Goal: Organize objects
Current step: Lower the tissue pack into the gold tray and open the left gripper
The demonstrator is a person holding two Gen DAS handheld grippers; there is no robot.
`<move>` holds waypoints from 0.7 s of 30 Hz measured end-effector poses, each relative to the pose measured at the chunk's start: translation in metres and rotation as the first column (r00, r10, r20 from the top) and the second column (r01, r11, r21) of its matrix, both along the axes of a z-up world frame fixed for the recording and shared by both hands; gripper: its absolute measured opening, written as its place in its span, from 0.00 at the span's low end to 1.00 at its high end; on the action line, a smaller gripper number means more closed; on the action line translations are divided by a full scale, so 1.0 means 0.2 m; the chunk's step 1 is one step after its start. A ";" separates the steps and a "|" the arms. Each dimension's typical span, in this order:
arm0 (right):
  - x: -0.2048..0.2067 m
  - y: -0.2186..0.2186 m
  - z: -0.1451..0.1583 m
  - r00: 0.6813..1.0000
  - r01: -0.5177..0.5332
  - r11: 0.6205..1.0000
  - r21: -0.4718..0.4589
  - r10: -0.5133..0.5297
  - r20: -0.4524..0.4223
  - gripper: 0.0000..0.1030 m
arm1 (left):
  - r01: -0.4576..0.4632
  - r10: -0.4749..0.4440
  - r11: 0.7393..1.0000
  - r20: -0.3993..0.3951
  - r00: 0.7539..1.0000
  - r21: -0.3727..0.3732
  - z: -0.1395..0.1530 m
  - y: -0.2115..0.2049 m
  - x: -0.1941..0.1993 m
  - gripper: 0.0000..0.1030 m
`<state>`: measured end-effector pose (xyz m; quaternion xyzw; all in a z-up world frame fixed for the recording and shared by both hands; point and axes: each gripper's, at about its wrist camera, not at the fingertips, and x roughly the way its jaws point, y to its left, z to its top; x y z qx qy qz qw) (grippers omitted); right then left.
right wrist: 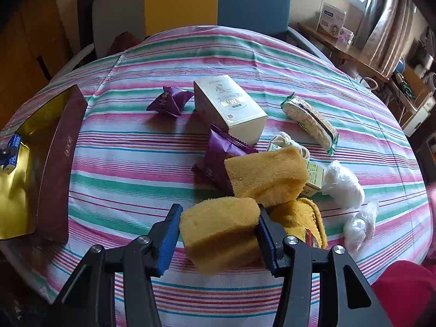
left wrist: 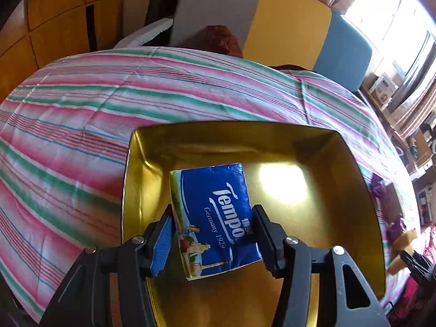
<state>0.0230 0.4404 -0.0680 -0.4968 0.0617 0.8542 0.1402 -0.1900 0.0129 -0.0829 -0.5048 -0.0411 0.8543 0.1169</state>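
My left gripper (left wrist: 214, 212) is shut on a blue Tempo tissue pack (left wrist: 212, 188) and holds it over the inside of a gold-lined box (left wrist: 231, 128). The right wrist view shows that box (right wrist: 60, 163) at the table's left edge, with maroon outer walls, and the tissue pack (right wrist: 13, 147) above it. My right gripper (right wrist: 219, 209) is shut on a yellow sponge (right wrist: 220, 234) near the front of the striped tablecloth (right wrist: 130, 169), both pads pressing its sides. A second yellow sponge (right wrist: 267, 174) leans just behind it.
Behind the sponges lie two purple snack packets (right wrist: 169, 100) (right wrist: 220, 158), a cream carton (right wrist: 231, 106), a green-edged biscuit pack (right wrist: 310, 120), a string bundle (right wrist: 286, 141), a yellow cloth (right wrist: 299, 218) and white plastic bags (right wrist: 343, 182). A red sleeve (right wrist: 403, 294) is at lower right. Chairs stand beyond the table.
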 end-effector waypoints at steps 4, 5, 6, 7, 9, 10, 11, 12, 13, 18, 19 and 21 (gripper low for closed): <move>0.00 0.00 0.00 1.000 -0.001 1.000 0.001 0.001 -0.006 0.51 | -0.024 0.024 0.999 0.001 1.000 -0.047 -0.03 0.00 -0.10 0.55; 0.00 0.00 0.00 1.000 0.000 1.000 0.000 0.000 -0.007 0.51 | -0.030 0.030 0.998 0.003 1.000 -0.055 -0.03 0.00 -0.12 0.55; 0.00 0.00 0.00 1.000 0.000 1.000 0.000 0.000 -0.008 0.51 | -0.030 0.030 0.998 0.006 1.000 -0.059 -0.04 0.00 -0.14 0.55; 0.00 0.00 0.00 1.000 0.000 1.000 0.001 0.000 -0.009 0.51 | -0.027 0.028 0.998 0.010 1.000 -0.065 -0.04 0.00 -0.16 0.55; 0.00 0.00 0.00 1.000 -0.001 1.000 0.001 0.001 -0.010 0.51 | -0.037 0.038 0.996 0.011 0.999 -0.078 -0.04 -0.01 -0.16 0.57; 0.00 0.00 0.00 1.000 -0.001 1.000 0.001 0.001 -0.009 0.51 | -0.039 0.040 0.996 0.011 0.999 -0.078 -0.03 -0.01 -0.17 0.60; 0.00 0.00 0.00 1.000 -0.001 1.000 0.002 0.001 -0.009 0.51 | -0.035 0.036 0.997 0.005 0.999 -0.068 -0.02 -0.02 -0.16 0.63; 0.00 0.00 0.00 1.000 -0.001 1.000 0.002 0.001 -0.009 0.51 | -0.030 0.030 0.998 -0.004 1.000 -0.059 0.00 -0.02 -0.15 0.65; 0.00 0.00 0.00 1.000 -0.002 1.000 0.003 0.002 -0.009 0.51 | -0.029 0.028 0.998 -0.014 0.999 -0.062 0.01 -0.03 -0.14 0.70; 0.00 0.00 0.00 1.000 -0.001 1.000 0.008 0.001 -0.012 0.51 | -0.026 0.020 0.998 -0.092 0.996 -0.065 0.12 -0.06 0.04 0.71; 0.00 0.00 0.00 1.000 -0.001 1.000 0.008 0.001 -0.013 0.50 | -0.018 0.010 0.997 -0.113 0.994 -0.069 0.15 -0.06 0.10 0.71; 0.00 0.00 0.00 1.000 -0.001 1.000 0.010 0.001 -0.014 0.50 | 0.003 -0.010 0.998 -0.136 0.991 -0.055 0.18 -0.06 0.21 0.71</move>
